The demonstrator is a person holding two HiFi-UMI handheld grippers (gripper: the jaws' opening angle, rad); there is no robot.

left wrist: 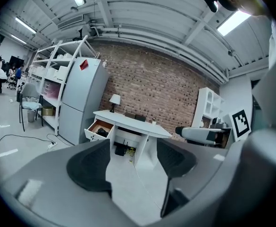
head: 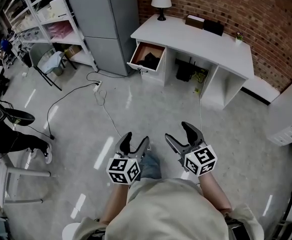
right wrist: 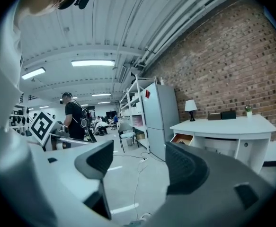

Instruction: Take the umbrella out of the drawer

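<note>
Drawer (head: 141, 49) holds an indistinct dark shape (head: 149, 60); left gripper (head: 136, 138) and right gripper (head: 177, 131) both open, empty.

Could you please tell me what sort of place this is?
Probably an open lab or workshop: a brick wall, metal storage shelves, a cable trailing across the grey floor, and a white desk.

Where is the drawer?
In the head view, upper centre: the drawer stands open at the left end of the desk, below the lamp, beside the fridge.
</note>
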